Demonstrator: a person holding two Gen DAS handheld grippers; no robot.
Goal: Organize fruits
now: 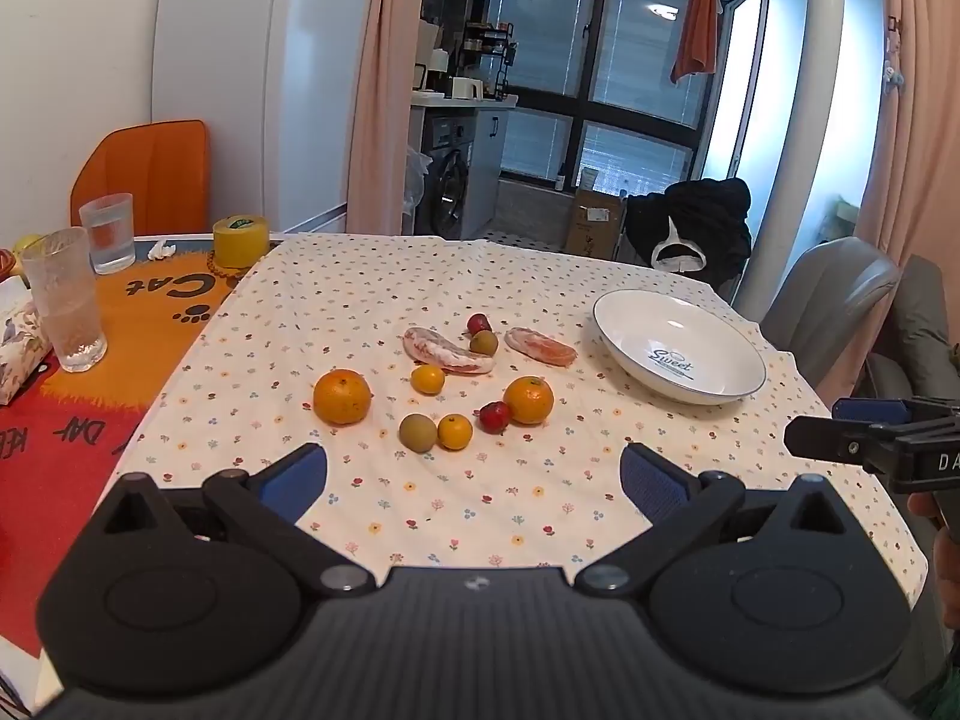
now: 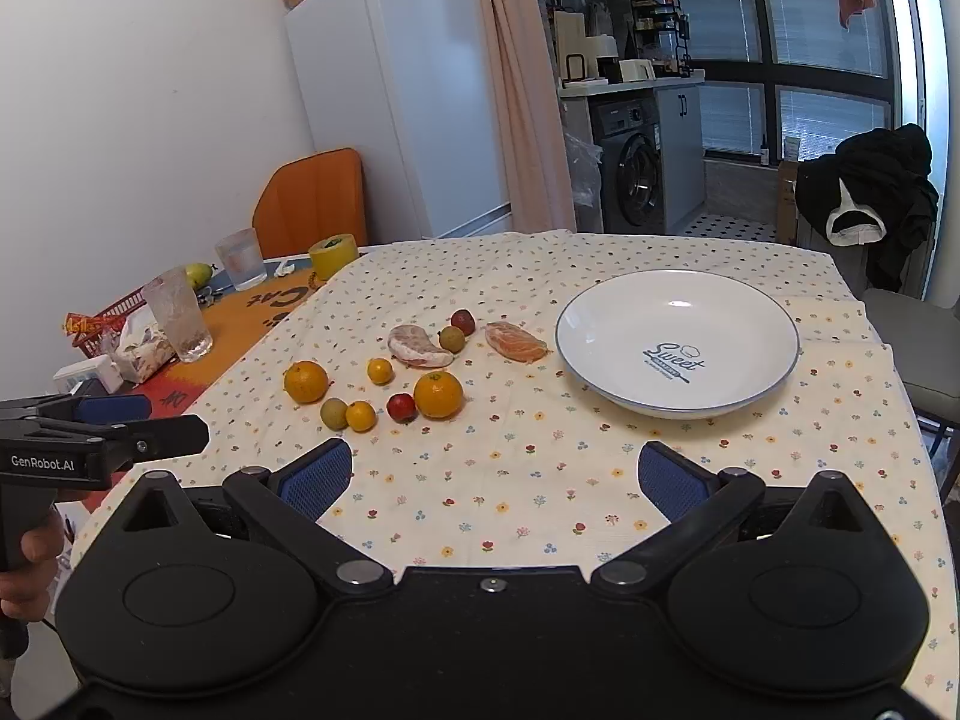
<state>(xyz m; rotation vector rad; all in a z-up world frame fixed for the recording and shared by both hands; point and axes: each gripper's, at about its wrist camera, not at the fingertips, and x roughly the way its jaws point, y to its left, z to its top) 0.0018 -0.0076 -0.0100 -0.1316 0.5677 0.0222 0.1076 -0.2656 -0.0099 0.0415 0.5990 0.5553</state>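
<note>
Both my grippers hover wide open and empty over the near edge of the worktop: the left gripper and the right gripper. The round fruits lie loose on the cloth left of the plate, so a clumsy pinch could roll one away; the peeled segments would likely squash. The plate holds nothing yet.

Home dining/kitchen area is indicated. Table is covered with a floral cloth; white fridge is set against the wall; washing machine is built in under a counter with small appliances; curtains and clothes draped on a chair are seen.
</note>
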